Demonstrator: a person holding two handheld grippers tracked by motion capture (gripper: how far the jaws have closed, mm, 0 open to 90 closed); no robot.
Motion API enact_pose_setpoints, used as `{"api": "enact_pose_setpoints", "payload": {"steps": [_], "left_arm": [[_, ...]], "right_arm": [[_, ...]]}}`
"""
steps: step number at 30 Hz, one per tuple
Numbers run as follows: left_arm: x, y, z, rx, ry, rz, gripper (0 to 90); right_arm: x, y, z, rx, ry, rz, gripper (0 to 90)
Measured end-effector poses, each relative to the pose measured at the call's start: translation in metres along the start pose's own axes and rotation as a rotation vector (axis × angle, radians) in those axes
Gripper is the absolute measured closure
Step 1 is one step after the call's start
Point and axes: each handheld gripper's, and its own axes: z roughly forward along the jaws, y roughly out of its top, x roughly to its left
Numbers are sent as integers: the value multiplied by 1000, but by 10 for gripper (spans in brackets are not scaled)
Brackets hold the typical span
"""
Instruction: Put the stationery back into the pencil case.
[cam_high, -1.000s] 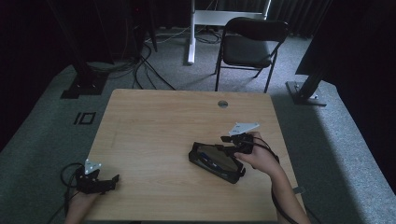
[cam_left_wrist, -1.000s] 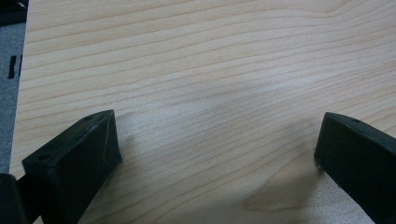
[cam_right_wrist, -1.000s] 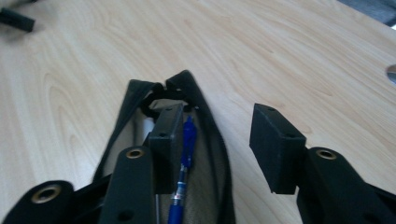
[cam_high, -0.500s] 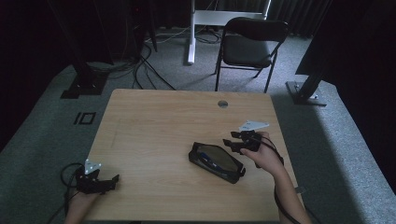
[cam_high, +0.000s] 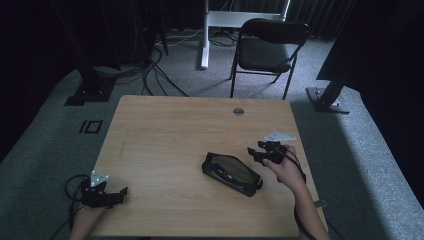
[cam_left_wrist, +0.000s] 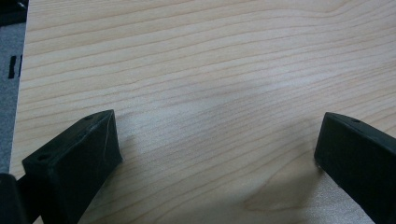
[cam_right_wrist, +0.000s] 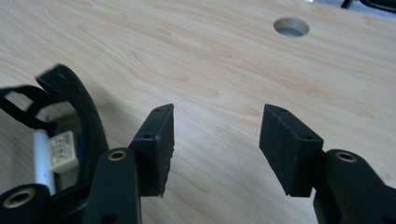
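Right now you are holding the right gripper (cam_high: 261, 153) just beside the far right end of the black pouch (cam_high: 232, 171), with its jaws standing moderately apart and nothing between them. In the right gripper view the bare wood of the table (cam_right_wrist: 224, 60) is showing through that gap, and the pouch (cam_right_wrist: 56, 121) is lying off to the side of the jaws, so you are gripping nothing at this moment. Judging from that placing, you are keeping the tongs close to the pouch's end so that a short reach would bring them onto its rim or zip, though which part you are aiming at I cannot tell.

Your left gripper (cam_high: 102, 194) is resting well apart from the work, at the near left corner of the table, jaws spread wide over plain wood and holding nothing. It is probably waiting there to stay out of the way until a second hold is needed.

The pouch itself is lying on the right half of the table, towards the near edge, set at a slant to the table's sides. It is a long, soft, dark case and it is lying open: the mouth is gaping upward, and inside you are seeing a white stick-like item (cam_right_wrist: 41, 158), a small pale block with print on it and a trace of blue. The cable hole (cam_high: 238, 111) is sitting well beyond it, near the far edge.
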Motion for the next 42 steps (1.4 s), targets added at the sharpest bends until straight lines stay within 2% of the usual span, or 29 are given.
{"api": "enact_pose_setpoints", "payload": {"steps": [5,9,12,18,23,29,42], "left_arm": [[0,0,0,0,0,0,3],[0,0,0,0,0,0,3],[0,0,0,0,0,0,3],[0,0,0,0,0,0,3],[0,0,0,0,0,0,3],[0,0,0,0,0,0,3],[0,0,0,0,0,0,3]], "right_arm": [[-6,-12,1,-4,-23,41,441],[-9,-21,1,17,-56,45,432],[-10,-25,1,22,-63,49,428],[-13,-39,-1,25,-98,86,427],[-13,-47,-4,43,-123,76,423],[-15,-57,-10,26,-170,114,408],[-18,-76,-20,50,-233,156,390]]}}
